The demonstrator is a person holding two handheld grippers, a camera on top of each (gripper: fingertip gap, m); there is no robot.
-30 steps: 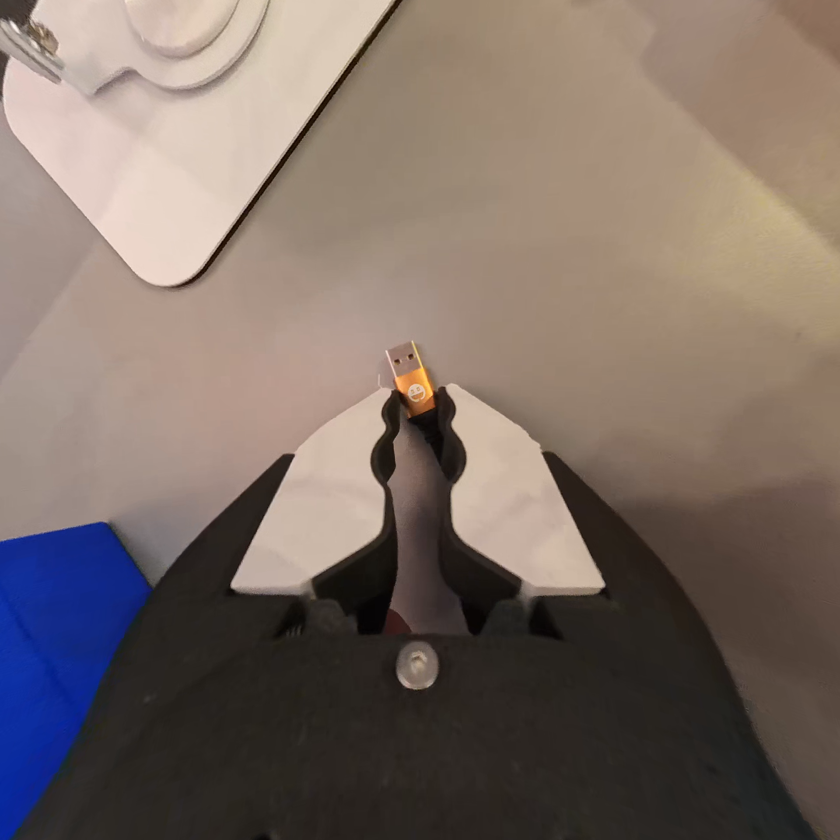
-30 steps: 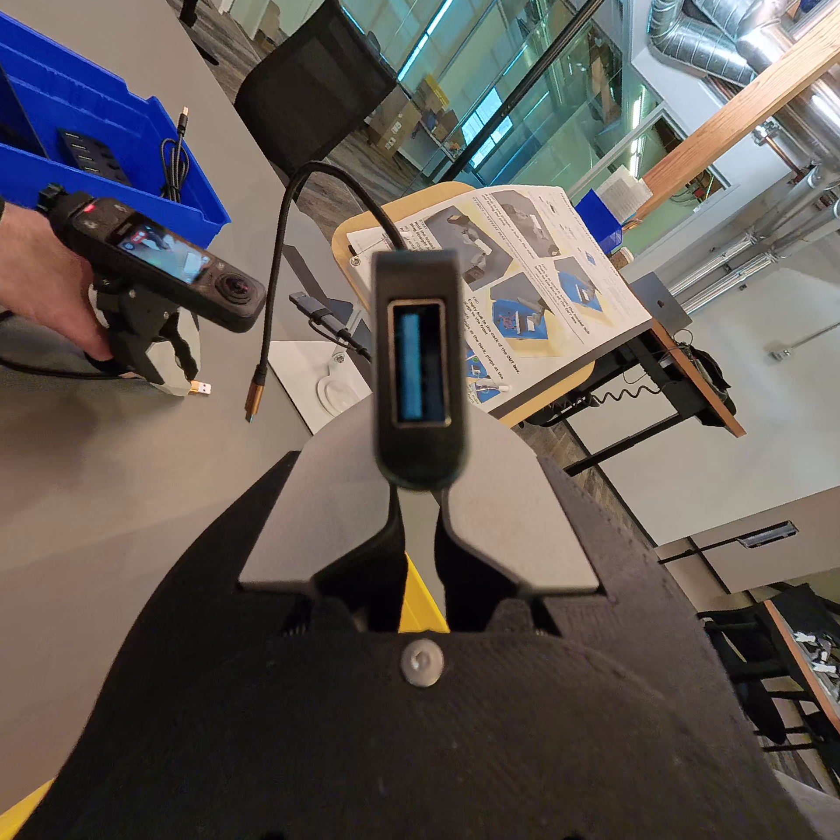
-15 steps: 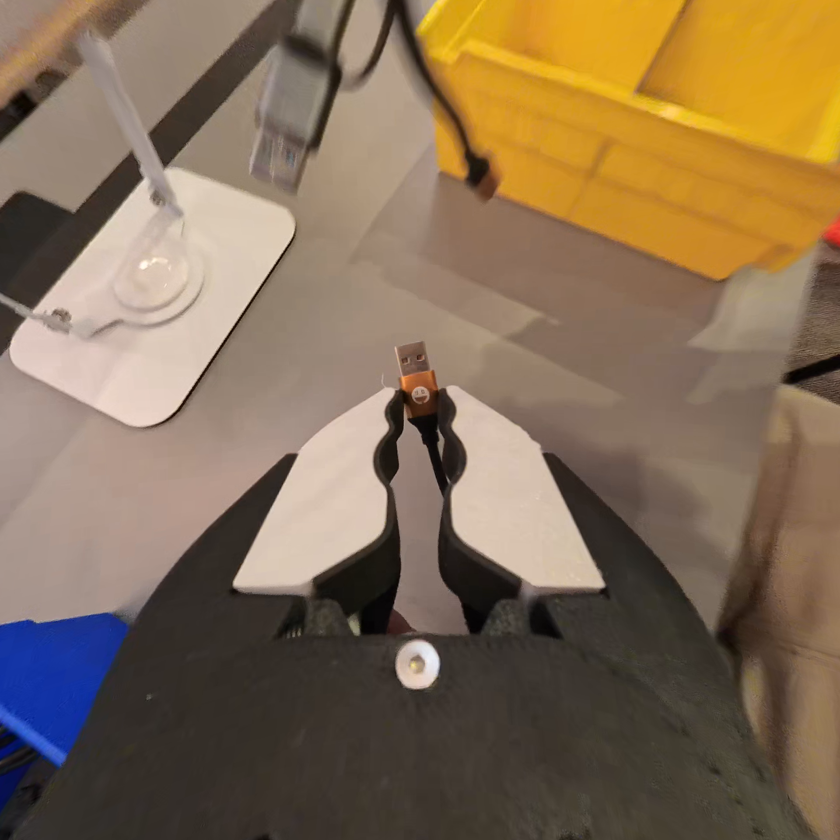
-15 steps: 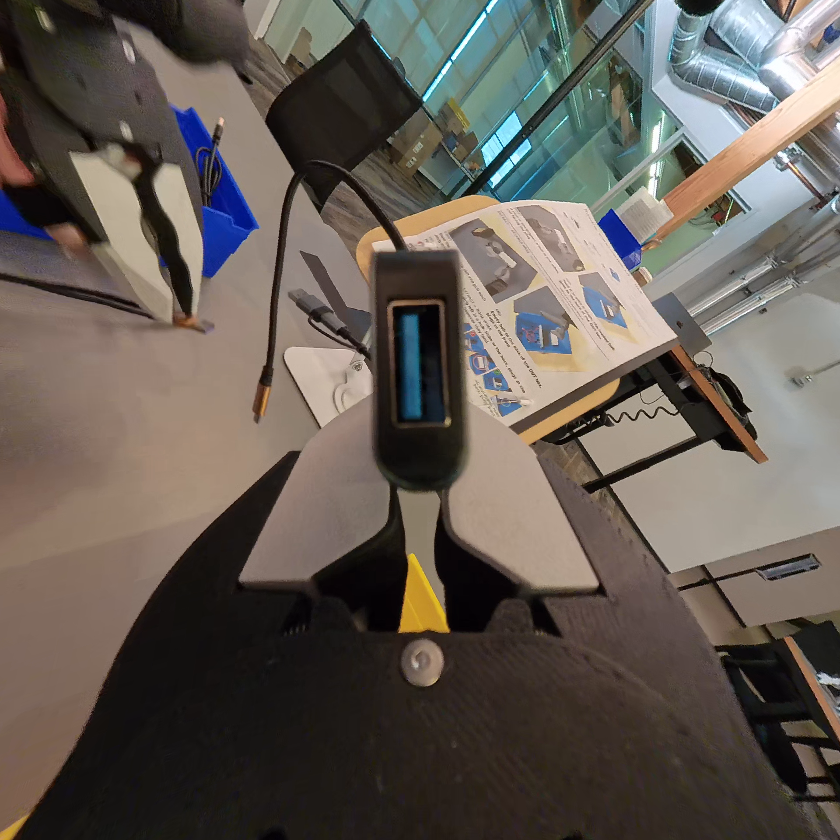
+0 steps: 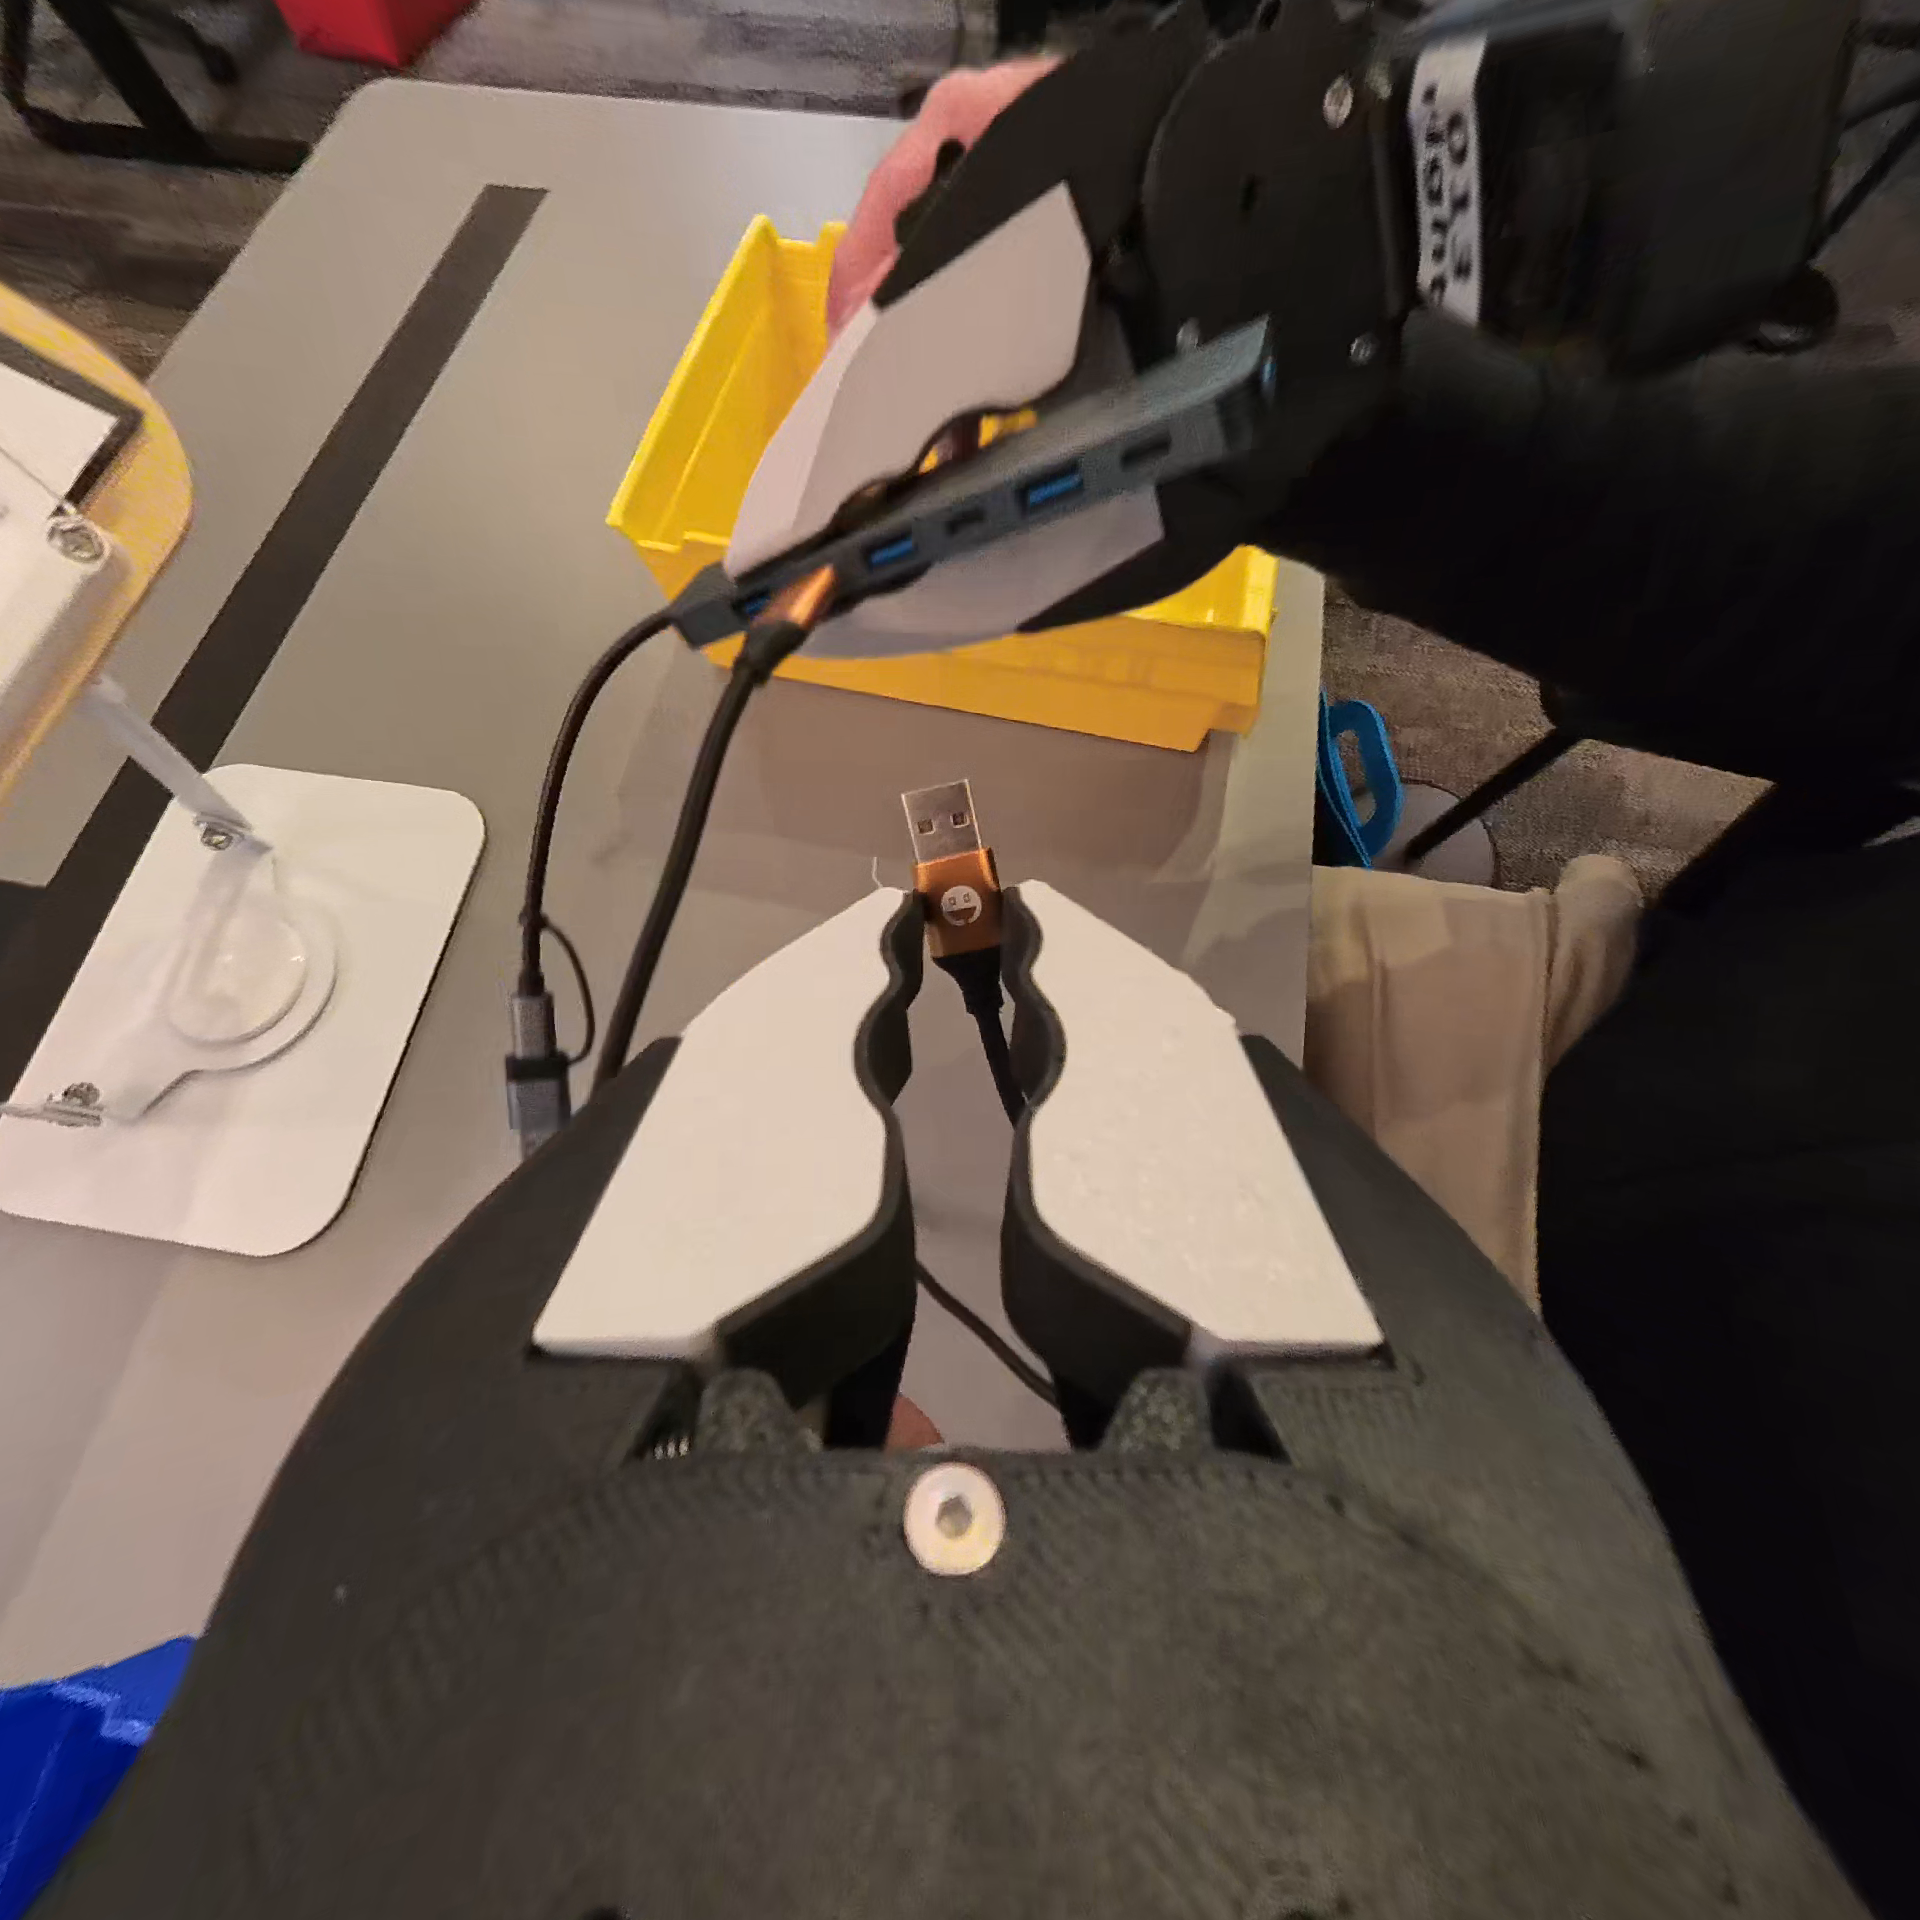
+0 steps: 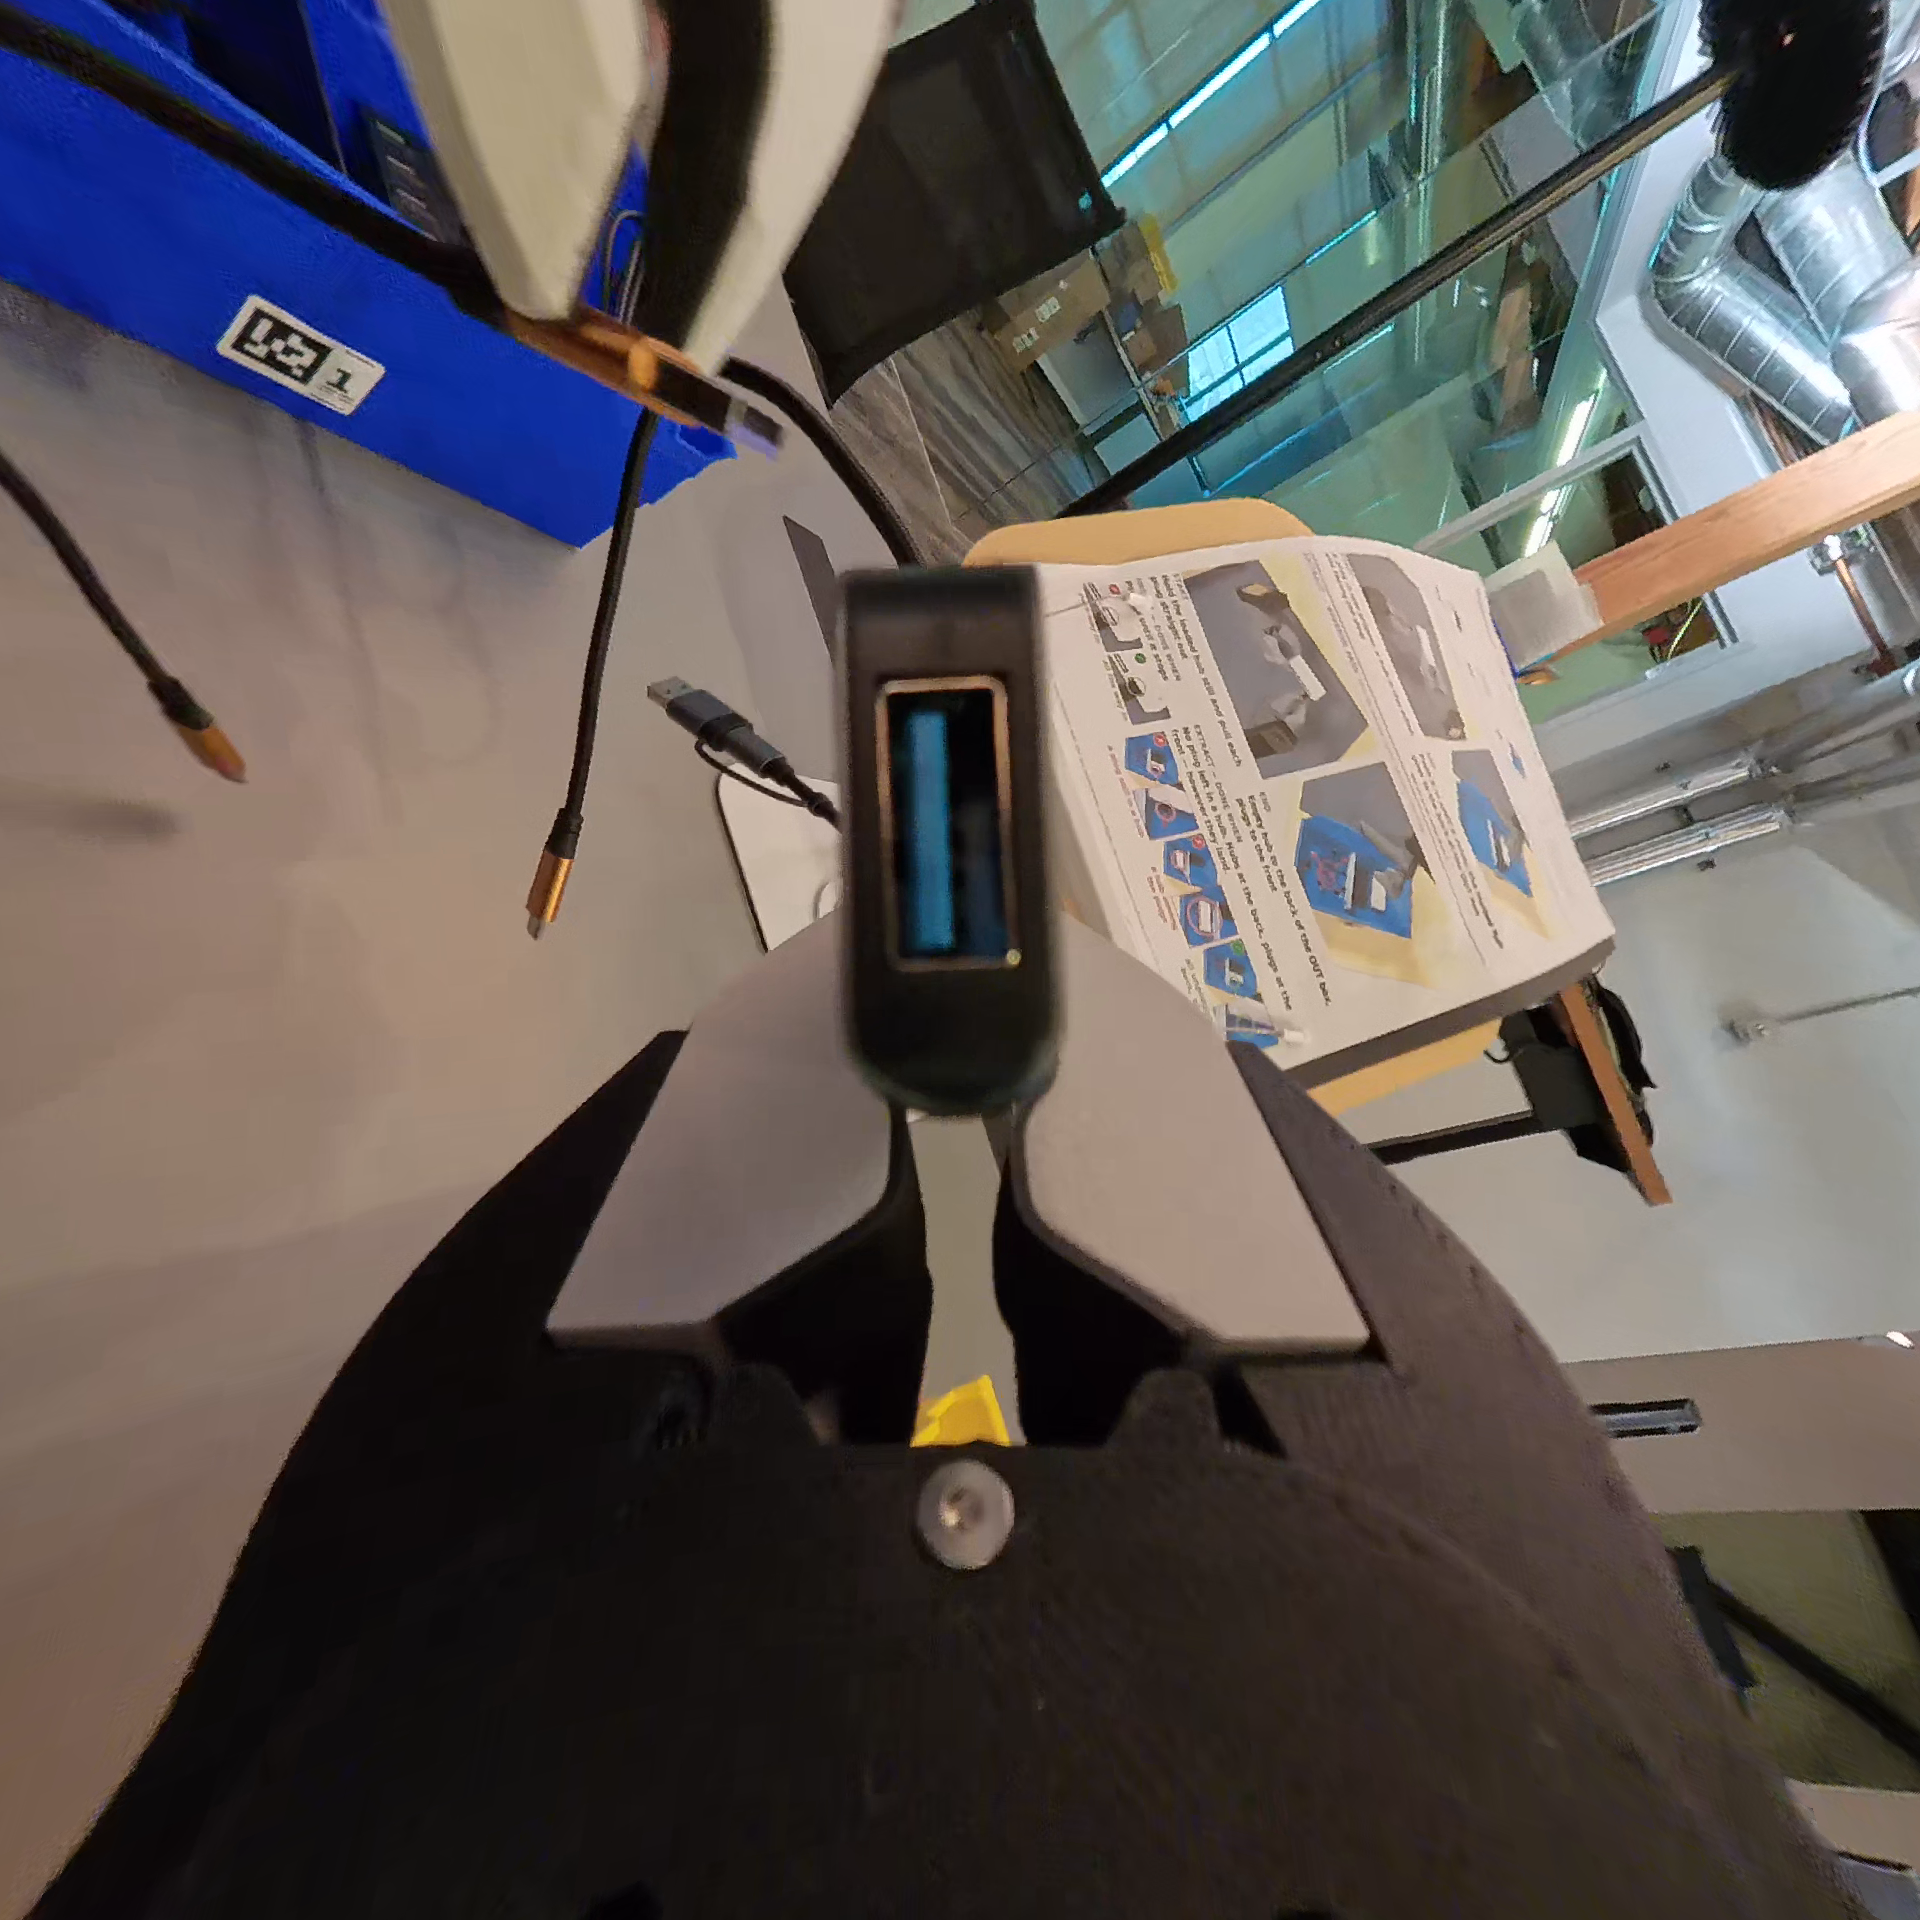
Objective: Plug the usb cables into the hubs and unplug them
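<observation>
My left gripper (image 5: 954, 920) is shut on an orange USB plug (image 5: 956, 902), whose metal tip points forward toward the hub. My right gripper (image 6: 951, 1091) is shut on a dark grey hub (image 6: 948, 831), held in the air with its blue end port facing the camera. In the left wrist view the hub (image 5: 1039, 488) sits slanted above and beyond the plug, with a gap between them. Its side ports face me. Another orange-collared cable (image 5: 795, 605) is plugged in near the hub's left end. The left gripper's fingers (image 6: 540, 156) show at the top of the right wrist view.
A yellow bin (image 5: 717, 416) stands behind the hub and a blue bin (image 6: 208, 260) at the left. A white stand base (image 5: 239, 997) lies on the grey table (image 5: 416, 468). The hub's lead with its grey adapter (image 5: 538, 1081) and loose cable ends (image 6: 551, 894) hang down. A printed sheet (image 6: 1299, 779) stands on a side table. Left tips to right tips: about 9 cm.
My left gripper has lifted and swung up from the table with the plug and come close to the hub. The right gripper has kept its grip on the hub.
</observation>
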